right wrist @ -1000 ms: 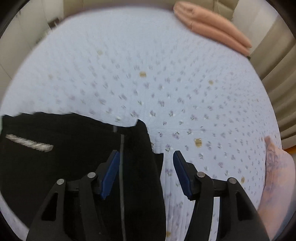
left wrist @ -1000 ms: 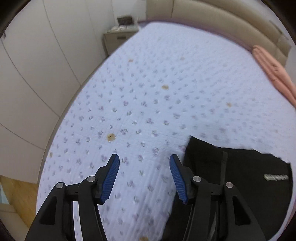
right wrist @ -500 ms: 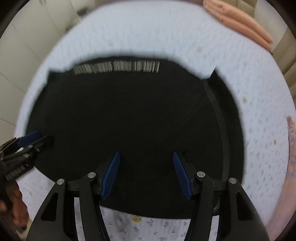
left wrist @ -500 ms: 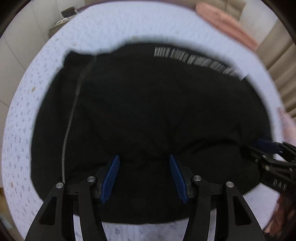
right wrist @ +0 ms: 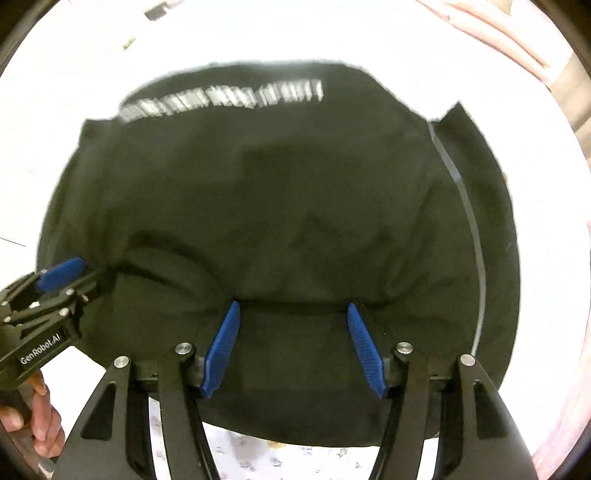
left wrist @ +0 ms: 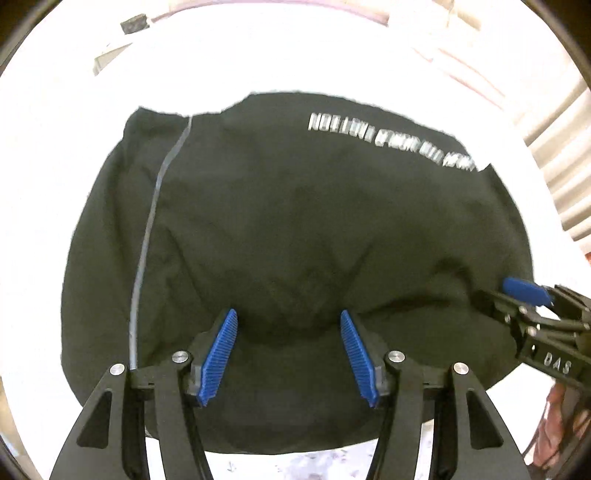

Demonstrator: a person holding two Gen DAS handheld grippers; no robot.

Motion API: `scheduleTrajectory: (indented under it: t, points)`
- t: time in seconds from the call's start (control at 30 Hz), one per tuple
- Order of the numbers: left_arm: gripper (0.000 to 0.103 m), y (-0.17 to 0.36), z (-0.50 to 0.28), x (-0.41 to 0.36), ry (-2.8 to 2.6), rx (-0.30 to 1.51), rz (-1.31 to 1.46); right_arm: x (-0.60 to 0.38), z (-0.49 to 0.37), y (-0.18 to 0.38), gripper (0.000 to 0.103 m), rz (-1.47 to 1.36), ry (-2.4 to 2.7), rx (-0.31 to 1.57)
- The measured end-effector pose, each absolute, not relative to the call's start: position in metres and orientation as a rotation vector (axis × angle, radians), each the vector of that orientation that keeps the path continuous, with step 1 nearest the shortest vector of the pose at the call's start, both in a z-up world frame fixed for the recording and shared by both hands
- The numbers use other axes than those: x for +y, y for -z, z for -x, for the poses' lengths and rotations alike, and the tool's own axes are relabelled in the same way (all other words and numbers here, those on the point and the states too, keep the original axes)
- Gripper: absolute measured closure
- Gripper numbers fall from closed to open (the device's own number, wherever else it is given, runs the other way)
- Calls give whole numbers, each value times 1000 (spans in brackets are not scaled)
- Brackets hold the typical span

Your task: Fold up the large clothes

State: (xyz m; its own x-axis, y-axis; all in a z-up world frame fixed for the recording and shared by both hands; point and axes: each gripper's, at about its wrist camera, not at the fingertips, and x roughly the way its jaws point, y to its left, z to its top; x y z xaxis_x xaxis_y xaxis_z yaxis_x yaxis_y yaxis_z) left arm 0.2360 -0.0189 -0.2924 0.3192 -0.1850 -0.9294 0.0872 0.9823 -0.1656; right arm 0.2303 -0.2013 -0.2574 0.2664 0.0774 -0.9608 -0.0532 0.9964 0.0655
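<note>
A large black garment [left wrist: 295,229] with white lettering [left wrist: 388,142] and a grey stripe lies spread on the bed; it fills the right wrist view too [right wrist: 280,206]. My left gripper [left wrist: 289,328] is open, its blue pads straddling a raised fold near the garment's near edge. My right gripper [right wrist: 293,321] is open, also over a fold at the near edge. Each gripper shows in the other's view, the right one [left wrist: 524,291] at the garment's right side, the left one [right wrist: 62,275] at its left side.
The bed [left wrist: 314,461] has a pale floral quilt, overexposed around the garment. A pink folded item [right wrist: 517,40] lies at the far right. A hand [right wrist: 40,417] holds the left gripper's handle. A nightstand [left wrist: 125,33] stands at the far left.
Both grippers swung from the garment's outer corners to face it from the near edge a second ago, then lowered a little closer to the near fold. Both stayed open.
</note>
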Motion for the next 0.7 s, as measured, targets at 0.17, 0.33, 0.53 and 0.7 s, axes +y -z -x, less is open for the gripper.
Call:
scheduleTrajectory:
  t: [0.17, 0.33, 0.53, 0.7]
  points:
    - [43, 263, -258, -25, 206, 1158, 105, -193, -266, 228, 39, 0, -109, 1214]
    - [43, 278, -299, -28, 187, 1155, 107, -196, -311, 242, 39, -21, -84, 1214]
    - [35, 315, -321, -30, 173, 1200, 87, -210, -335, 286, 36, -4, -50, 1270]
    - [28, 331, -331, -26, 167, 1239, 131, -208, -333, 314, 27, 14, -33, 1300]
